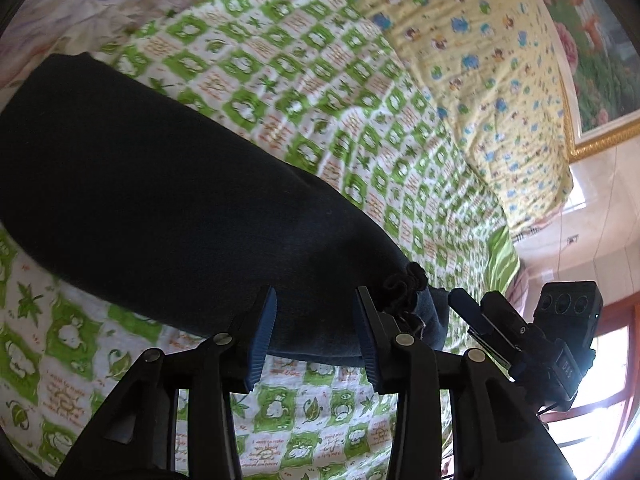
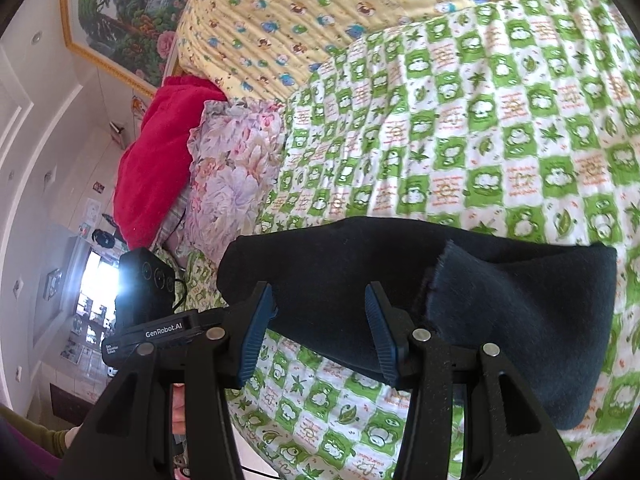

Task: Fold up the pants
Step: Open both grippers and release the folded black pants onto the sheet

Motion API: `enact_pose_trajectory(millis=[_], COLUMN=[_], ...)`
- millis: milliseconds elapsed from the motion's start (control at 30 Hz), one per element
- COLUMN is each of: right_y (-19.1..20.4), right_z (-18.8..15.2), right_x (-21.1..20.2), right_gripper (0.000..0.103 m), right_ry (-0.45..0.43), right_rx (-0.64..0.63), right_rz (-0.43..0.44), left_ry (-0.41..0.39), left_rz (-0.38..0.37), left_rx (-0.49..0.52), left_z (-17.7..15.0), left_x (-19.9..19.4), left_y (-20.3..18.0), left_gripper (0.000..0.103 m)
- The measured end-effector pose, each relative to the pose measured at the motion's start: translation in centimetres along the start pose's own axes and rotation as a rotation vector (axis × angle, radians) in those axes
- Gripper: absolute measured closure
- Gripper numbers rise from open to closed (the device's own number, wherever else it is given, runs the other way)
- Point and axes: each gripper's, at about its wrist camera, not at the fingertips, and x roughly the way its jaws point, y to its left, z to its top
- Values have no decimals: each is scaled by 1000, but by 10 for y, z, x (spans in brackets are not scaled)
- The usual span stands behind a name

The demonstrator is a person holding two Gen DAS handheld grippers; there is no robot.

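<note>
Between both open grippers' fingers, dark pants [image 1: 160, 184] lie on bedspread [image 1: 360, 112].

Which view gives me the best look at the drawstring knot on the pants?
The left wrist view. The bunched drawstring knot sits at the narrow end of the dark pants, just beyond the open left claw. The right wrist view shows the pants folded over past the open right claw, but no knot.

Green-checked bed sheet [image 2: 460, 140] under dark pants [image 2: 500, 292], yellow quilt [image 2: 320, 8], floral pillow [image 2: 232, 176].
</note>
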Motion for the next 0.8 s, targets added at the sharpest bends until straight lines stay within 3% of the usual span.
enact_pose_trajectory(millis=[200, 567, 800], right_y=[9, 26, 49], right_z=[14, 35, 47], right_x=[12, 36, 63], right_gripper=[47, 47, 46], right_ry=[31, 78, 160], right_rx=[-30, -88, -190], right_rz=[13, 37, 48], left_ry=[-45, -129, -190], left_rz=[36, 79, 99], left_rx=[-55, -163, -248], left_z=[2, 2, -1], left_x=[-20, -53, -73], left_y=[15, 42, 66], left_gripper=[62, 56, 56])
